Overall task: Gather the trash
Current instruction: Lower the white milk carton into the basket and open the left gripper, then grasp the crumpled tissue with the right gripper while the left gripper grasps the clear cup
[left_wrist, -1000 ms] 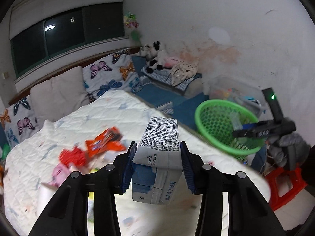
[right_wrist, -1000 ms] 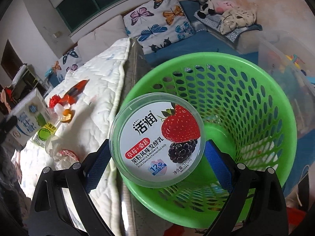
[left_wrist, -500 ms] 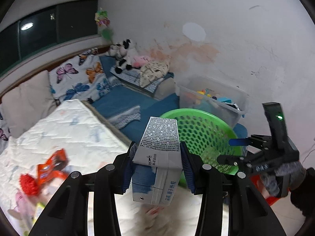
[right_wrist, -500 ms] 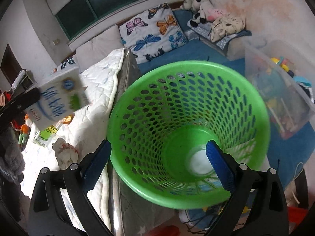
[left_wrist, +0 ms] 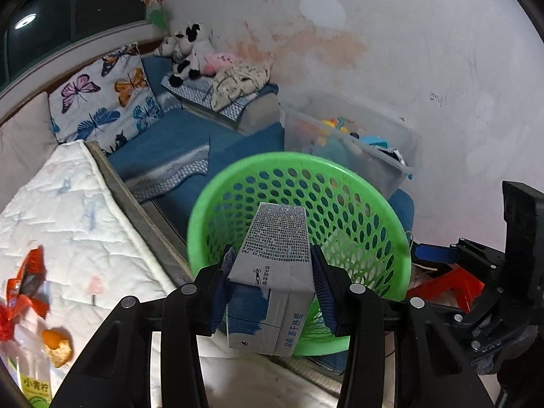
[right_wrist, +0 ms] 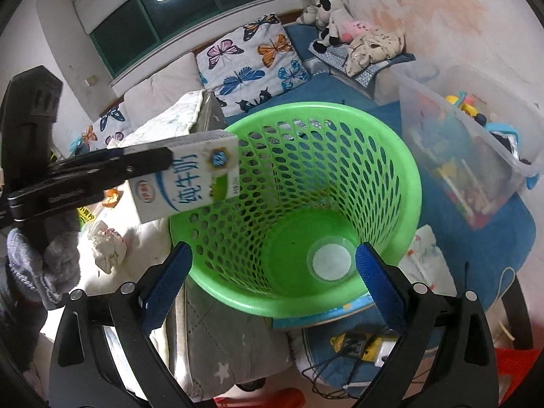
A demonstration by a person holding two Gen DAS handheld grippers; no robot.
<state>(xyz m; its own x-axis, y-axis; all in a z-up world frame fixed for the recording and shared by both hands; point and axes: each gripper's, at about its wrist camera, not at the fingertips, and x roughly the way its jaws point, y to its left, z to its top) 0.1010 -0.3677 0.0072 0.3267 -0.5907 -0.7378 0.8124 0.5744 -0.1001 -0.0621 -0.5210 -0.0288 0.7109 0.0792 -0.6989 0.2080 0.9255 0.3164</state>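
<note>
My left gripper (left_wrist: 270,287) is shut on a white and blue milk carton (left_wrist: 273,272) and holds it over the near rim of the green mesh basket (left_wrist: 360,200). The right wrist view shows the carton (right_wrist: 188,178) at the basket's (right_wrist: 384,156) left rim, held by the left gripper (right_wrist: 112,170). My right gripper (right_wrist: 273,277) is open and empty above the basket; it also shows in the left wrist view (left_wrist: 431,253). The yogurt cup (right_wrist: 329,260) lies on the basket's bottom.
The white quilted bed (left_wrist: 71,224) carries an orange wrapper (left_wrist: 29,278), orange peel (left_wrist: 57,343) and a crumpled tissue (right_wrist: 107,243). A clear toy bin (right_wrist: 465,142) stands right of the basket. Butterfly pillows (left_wrist: 105,98) and plush toys (left_wrist: 190,51) lie behind.
My right gripper opened and dropped the yogurt cup into the basket. My left gripper carried the milk carton from over the bed to the basket's rim.
</note>
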